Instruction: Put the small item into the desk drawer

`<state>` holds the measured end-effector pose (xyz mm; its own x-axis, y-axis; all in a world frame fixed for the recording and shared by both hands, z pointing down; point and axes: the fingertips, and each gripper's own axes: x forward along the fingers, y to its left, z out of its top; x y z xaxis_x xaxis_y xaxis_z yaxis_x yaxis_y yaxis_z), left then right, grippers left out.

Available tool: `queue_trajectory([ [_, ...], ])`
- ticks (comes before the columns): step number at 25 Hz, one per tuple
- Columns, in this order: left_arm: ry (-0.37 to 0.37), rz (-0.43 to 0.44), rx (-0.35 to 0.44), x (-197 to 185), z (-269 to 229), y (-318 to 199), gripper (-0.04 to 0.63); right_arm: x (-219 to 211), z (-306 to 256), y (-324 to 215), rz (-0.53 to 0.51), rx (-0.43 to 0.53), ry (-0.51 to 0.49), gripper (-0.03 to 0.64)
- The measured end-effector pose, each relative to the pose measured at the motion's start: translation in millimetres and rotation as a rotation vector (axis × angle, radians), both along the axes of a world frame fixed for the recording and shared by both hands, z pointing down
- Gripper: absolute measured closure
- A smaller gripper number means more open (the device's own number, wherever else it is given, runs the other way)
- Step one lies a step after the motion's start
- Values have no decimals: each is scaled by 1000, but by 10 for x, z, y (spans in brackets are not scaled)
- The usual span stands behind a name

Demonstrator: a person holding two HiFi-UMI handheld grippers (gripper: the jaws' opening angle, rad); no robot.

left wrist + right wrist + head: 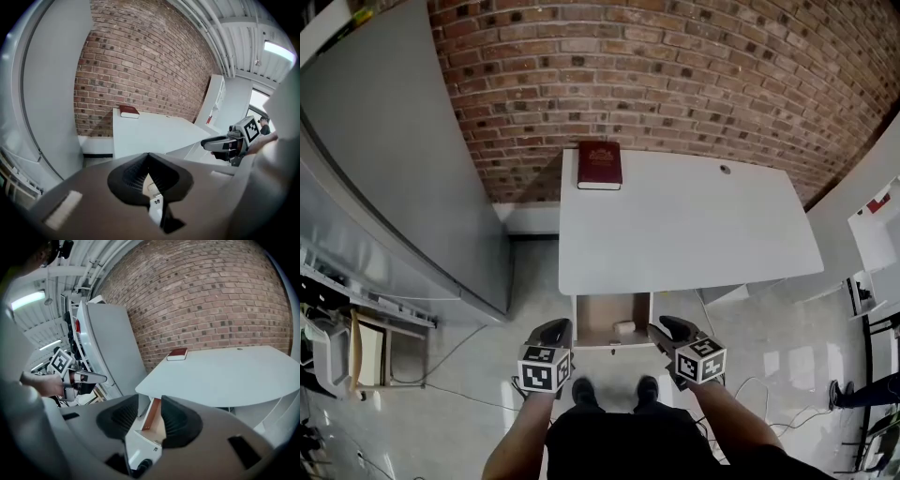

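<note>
- Meeting at their tips, the jaws of the left gripper [148, 155] hold nothing.
- Jaws of the right gripper [150, 404] stand partly apart, empty.
- Small item [624, 327] lies in the open drawer [592, 319], lower centre of the head view, between both grippers.
- Red book [599, 165] sits on the tabletop [694, 225], at its upper left corner.

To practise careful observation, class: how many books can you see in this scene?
1. The red book lies on the far left corner of the white desk, beside the brick wall. More could be hidden in the covered part of the open drawer.
</note>
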<state>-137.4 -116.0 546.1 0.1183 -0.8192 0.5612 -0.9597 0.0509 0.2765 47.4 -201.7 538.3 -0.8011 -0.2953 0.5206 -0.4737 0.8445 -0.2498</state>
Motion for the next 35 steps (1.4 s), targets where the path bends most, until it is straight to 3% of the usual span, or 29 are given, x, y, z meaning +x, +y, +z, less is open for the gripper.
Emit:
queue_trajectory([
  [11,-49,-75,47,957,-528,-447,584,783,-532,-384,-89,41,-156,558],
  [18,-123,-124,104,1278,-946,-597,584,1142,-833,-559,-144,44,-256,591],
  [26,-212,-101,184,1154,-1424,-571,584,1070,-1416,-657,-149,147,-337,603],
  [35,-285,-113,294,629,-1998,-344,584,843,-2088,-644,-67,234,-450,604],
])
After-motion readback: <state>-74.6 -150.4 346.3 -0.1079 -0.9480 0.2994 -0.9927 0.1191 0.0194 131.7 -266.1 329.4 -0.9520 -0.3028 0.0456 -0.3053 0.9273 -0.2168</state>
